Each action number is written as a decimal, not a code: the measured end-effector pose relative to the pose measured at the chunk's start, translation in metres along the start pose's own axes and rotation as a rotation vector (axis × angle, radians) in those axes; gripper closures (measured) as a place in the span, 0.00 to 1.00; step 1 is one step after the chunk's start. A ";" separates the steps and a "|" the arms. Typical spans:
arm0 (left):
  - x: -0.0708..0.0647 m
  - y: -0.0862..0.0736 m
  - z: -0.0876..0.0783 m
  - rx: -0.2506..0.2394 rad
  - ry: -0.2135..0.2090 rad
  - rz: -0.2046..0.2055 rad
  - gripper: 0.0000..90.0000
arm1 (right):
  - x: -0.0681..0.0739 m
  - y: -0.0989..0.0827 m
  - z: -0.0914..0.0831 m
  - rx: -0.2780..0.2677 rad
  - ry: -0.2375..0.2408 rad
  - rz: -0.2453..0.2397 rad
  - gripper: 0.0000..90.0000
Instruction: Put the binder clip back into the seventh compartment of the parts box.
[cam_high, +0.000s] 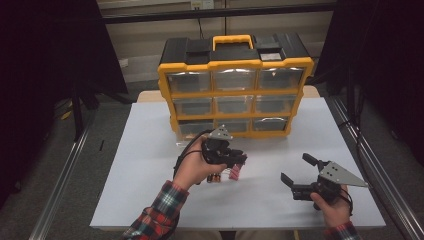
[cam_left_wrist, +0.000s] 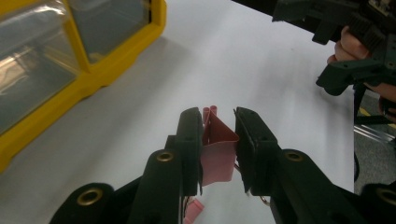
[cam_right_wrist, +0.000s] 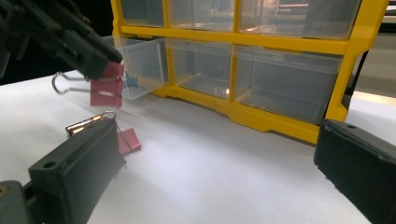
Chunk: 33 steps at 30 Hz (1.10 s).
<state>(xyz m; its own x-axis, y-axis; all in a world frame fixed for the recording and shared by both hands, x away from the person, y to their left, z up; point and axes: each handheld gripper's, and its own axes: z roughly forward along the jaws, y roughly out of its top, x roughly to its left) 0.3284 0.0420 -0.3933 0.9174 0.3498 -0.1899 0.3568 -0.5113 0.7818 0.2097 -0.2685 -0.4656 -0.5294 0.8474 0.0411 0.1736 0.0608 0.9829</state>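
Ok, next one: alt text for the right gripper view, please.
The left gripper holds a pink binder clip above a white table, near a second pink clip lying flat. Behind stands a yellow organiser of clear drawers, its lower left drawer pulled out. The right gripper is open in the foreground.

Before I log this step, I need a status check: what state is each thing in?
Left gripper: shut on pink binder clip, lifted off the table.
Right gripper: open, holding nothing.
Second pink clip: lying flat on the white table.
Battery: lying on its side beside it.
Bottom-left drawer: pulled out.
Other drawers: closed.
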 end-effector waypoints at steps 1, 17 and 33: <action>0.001 0.002 -0.003 -0.003 0.010 -0.001 0.80 | 0.000 0.000 0.000 0.000 0.002 0.000 0.00; 0.030 0.021 -0.053 -0.056 0.090 -0.039 0.80 | 0.001 0.000 0.000 0.005 -0.001 -0.002 0.00; 0.065 0.014 -0.076 -0.091 0.224 -0.097 0.80 | 0.001 0.000 0.001 0.009 0.003 -0.007 0.00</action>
<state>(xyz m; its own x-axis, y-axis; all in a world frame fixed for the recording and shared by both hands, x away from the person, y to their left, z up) 0.3797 0.1173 -0.3494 0.8140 0.5642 -0.1385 0.4150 -0.3978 0.8183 0.2099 -0.2677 -0.4660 -0.5331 0.8453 0.0349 0.1771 0.0711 0.9816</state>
